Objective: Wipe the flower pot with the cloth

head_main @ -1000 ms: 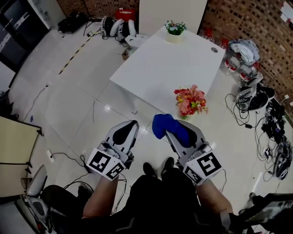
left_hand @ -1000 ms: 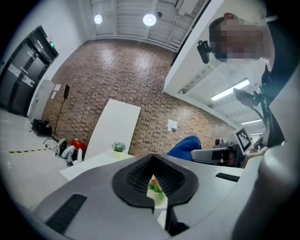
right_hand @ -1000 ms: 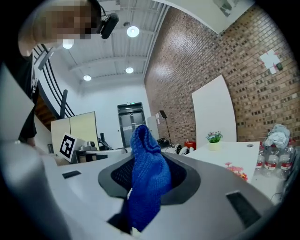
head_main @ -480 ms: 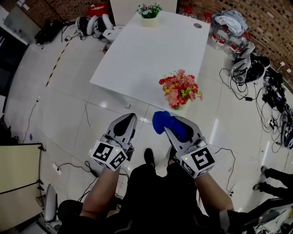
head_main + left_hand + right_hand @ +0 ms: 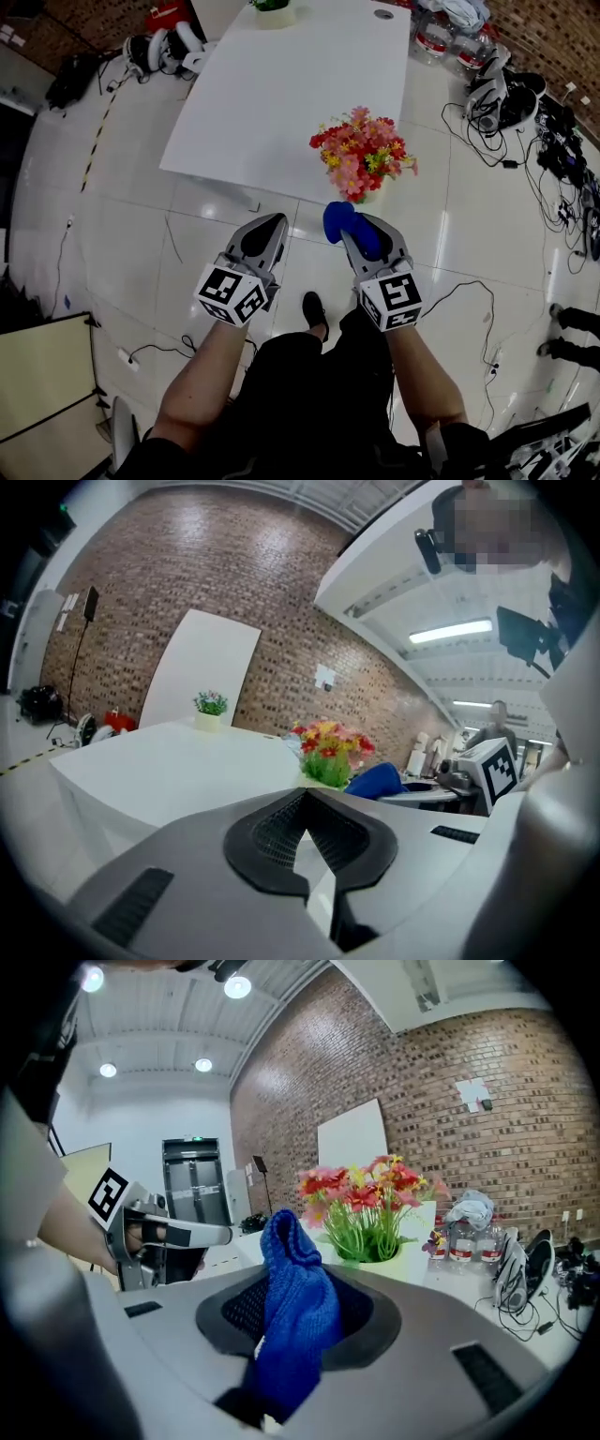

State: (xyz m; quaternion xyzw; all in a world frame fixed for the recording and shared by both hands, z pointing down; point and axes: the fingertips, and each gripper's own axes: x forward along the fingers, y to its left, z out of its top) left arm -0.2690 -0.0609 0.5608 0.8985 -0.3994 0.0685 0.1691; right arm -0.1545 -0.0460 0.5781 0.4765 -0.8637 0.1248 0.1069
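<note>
Nearer the pot [image 5: 417,1237] now, right hand-held gripper [image 5: 351,223] clamps cloth [image 5: 338,221], left one [image 5: 272,221] closed empty; hard wiping could topple it.

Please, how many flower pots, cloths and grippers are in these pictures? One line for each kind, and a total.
Flower pots: 2, the pot with red flowers and the small pot with a green plant
Cloths: 1, the blue cloth, held by the right gripper
Grippers: 2, the left gripper empty
Total: 5
</note>
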